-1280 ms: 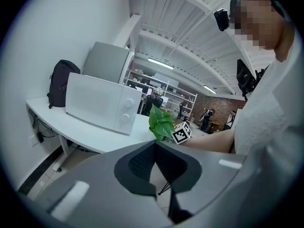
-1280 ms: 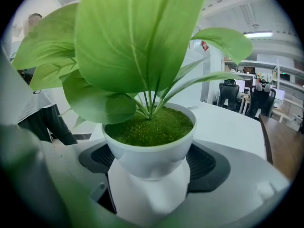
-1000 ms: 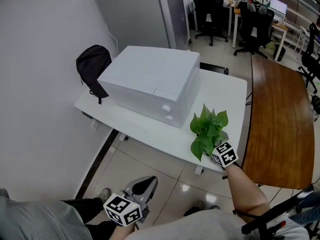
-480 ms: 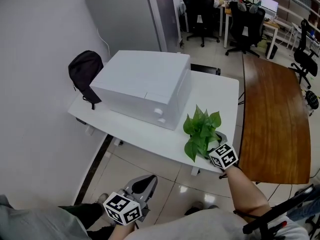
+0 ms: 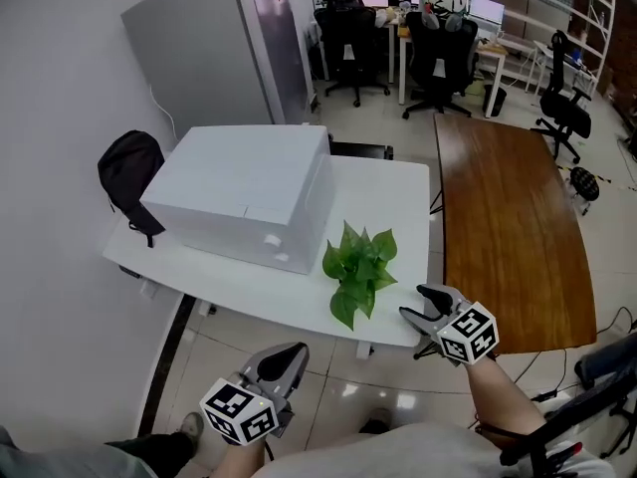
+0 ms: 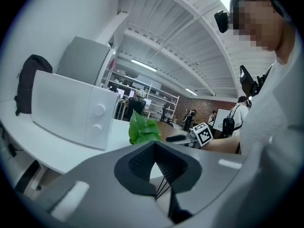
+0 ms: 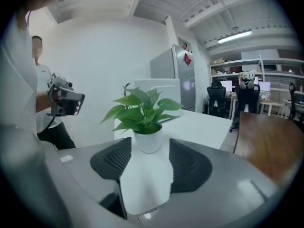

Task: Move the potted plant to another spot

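**Plant's sitting close to the table edge and I'm not holding it**

Closest in, my left gripper [image 5: 283, 355] hangs low, right by me. Its jaws are pressed together with nothing in them, so it's out of the job for now. A bit further out, my right gripper [image 5: 418, 303] sits just off the front edge of the white table [image 5: 393, 192]. Its jaws are about halfway apart and closing on plain air. The pot [image 7: 148, 140] shows in the gap between them, but it's out past the tips, not between the pads.

The potted plant [image 5: 358, 265] stands upright on that table, near the front edge and toward the right end. A couple of leaves [image 5: 343, 307] droop my way.

What bugs me is that if I go in for it with the jaws this narrow, the tips will probably bump the pot instead of going around it. A nudge could tip it or slide it along that edge. The leaves are a trap too, since they're what I'd reach first. If I clamp those, I've got foliage and no pot.

Just left of the plant is a white box [image 5: 239, 199] with two knobs on its front, near but not touching as far as I can tell. That side is pretty much closed off. On the right a bare wooden table [image 5: 508, 217] runs alongside. A backpack [image 5: 126, 172] hangs at the far left end. Beyond all that are a grey cabinet [image 5: 214, 53] and some office chairs [image 5: 348, 23], well apart from anything I care about.
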Available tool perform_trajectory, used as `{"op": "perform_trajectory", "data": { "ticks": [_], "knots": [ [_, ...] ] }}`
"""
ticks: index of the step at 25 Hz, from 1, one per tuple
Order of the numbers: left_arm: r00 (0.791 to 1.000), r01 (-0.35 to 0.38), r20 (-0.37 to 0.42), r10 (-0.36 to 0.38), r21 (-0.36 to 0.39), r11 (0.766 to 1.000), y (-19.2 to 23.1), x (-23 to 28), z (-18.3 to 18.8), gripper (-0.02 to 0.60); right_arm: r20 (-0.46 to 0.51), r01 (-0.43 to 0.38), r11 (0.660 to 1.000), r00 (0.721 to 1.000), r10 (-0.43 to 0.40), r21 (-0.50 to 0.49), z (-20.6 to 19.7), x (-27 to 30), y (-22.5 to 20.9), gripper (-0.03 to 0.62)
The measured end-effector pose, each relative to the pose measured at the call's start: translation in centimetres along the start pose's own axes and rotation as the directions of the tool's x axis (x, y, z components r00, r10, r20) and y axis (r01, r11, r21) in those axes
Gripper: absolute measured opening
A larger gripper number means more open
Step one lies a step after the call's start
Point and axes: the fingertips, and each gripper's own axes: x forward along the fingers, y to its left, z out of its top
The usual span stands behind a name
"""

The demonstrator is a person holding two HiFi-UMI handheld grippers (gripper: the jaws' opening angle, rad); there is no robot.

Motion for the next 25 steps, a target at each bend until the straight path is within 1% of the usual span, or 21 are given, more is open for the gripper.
{"op": "perform_trajectory", "data": {
  "ticks": [2,4,7,8,12,16,20,25],
  "knots": [
    [1.000,0.030,0.007,-0.030,0.007,1.000,-0.8,1.0,0.3,-0.003,0.053,0.011,1.000,0.999,-0.012,0.009,1.7,-2.6,0.3,0.188],
    [0.998,0.062,0.007,-0.062,0.013,0.998,-1.8,2.0,0.3,-0.004,0.098,0.023,1.000,0.995,-0.024,0.012,3.1,-5.1,0.6,0.143],
    [0.994,0.110,-0.003,-0.110,0.021,0.994,-3.7,3.2,0.2,-0.003,0.152,0.036,0.999,0.987,-0.041,0.033,4.4,-8.6,1.3,0.038],
    [0.992,0.125,-0.005,-0.125,0.025,0.992,-4.3,3.5,0.2,-0.004,0.165,0.037,0.998,0.985,-0.043,0.041,4.5,-9.6,1.6,0.013],
    [0.986,0.167,-0.006,-0.167,0.037,0.985,-6.9,4.0,0.1,-0.003,0.188,0.036,0.996,0.981,-0.050,0.076,4.1,-13.2,3.1,0.006],
    [0.982,0.189,-0.002,-0.189,0.049,0.981,-9.5,3.6,-0.4,-0.003,0.196,0.033,0.994,0.979,-0.053,0.105,3.3,-16.4,4.9,0.005],
    [0.981,0.194,0.001,-0.195,0.056,0.979,-13.2,2.7,-1.4,-0.004,0.212,0.024,0.994,0.976,-0.047,0.109,2.3,-20.3,7.0,0.006],
    [0.984,0.179,0.009,-0.180,0.061,0.982,-19.3,-0.2,-3.2,-0.004,0.227,0.008,0.993,0.973,-0.034,0.114,0.4,-26.0,9.8,0.006]
  ]
}}
